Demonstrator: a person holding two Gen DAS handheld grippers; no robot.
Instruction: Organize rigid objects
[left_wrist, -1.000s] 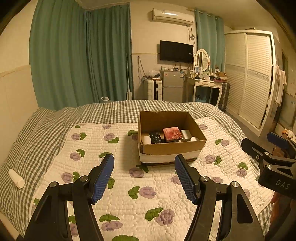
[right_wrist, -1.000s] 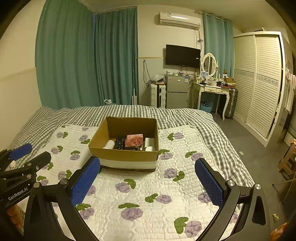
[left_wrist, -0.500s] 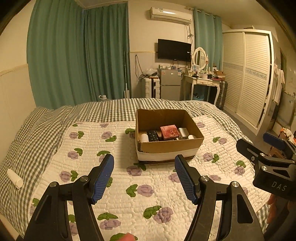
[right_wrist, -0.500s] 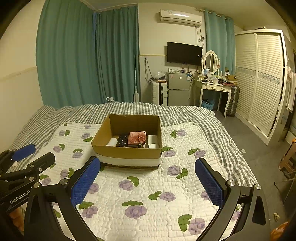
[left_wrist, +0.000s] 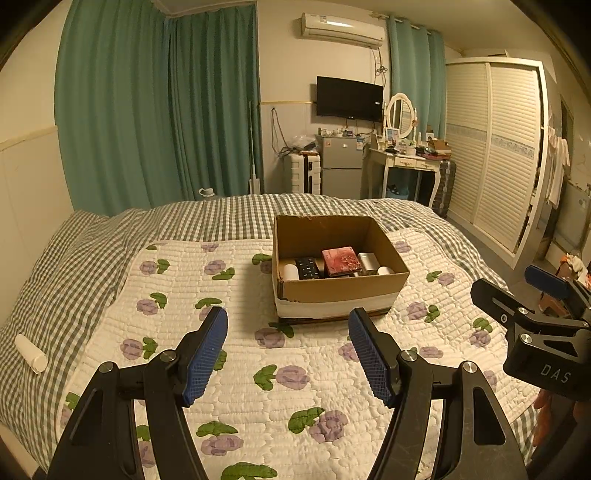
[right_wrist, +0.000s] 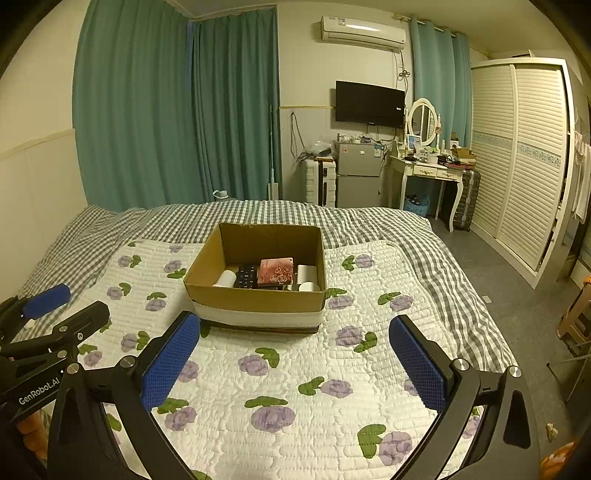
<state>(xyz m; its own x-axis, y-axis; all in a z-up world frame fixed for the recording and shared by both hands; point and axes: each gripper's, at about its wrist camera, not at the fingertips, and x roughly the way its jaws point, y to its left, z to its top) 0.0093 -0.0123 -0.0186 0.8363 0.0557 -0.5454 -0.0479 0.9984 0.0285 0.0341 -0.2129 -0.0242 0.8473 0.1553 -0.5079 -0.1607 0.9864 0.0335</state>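
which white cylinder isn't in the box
The white cylinder lying alone on the checked sheet at the bed's left edge. The other white cylinders sit inside the cardboard box.

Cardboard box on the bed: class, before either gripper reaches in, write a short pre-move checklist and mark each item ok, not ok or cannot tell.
1. Left gripper open, empty: ok.
2. Right gripper open, empty: ok.
3. Cardboard box open-topped, upright on the quilt: ok.
4. Path from both grippers to the box unobstructed: ok.
5. Everything gathered in the box: not ok; a white cylinder lies on the checked blanket.
6. Red patterned box resting loose: cannot tell.
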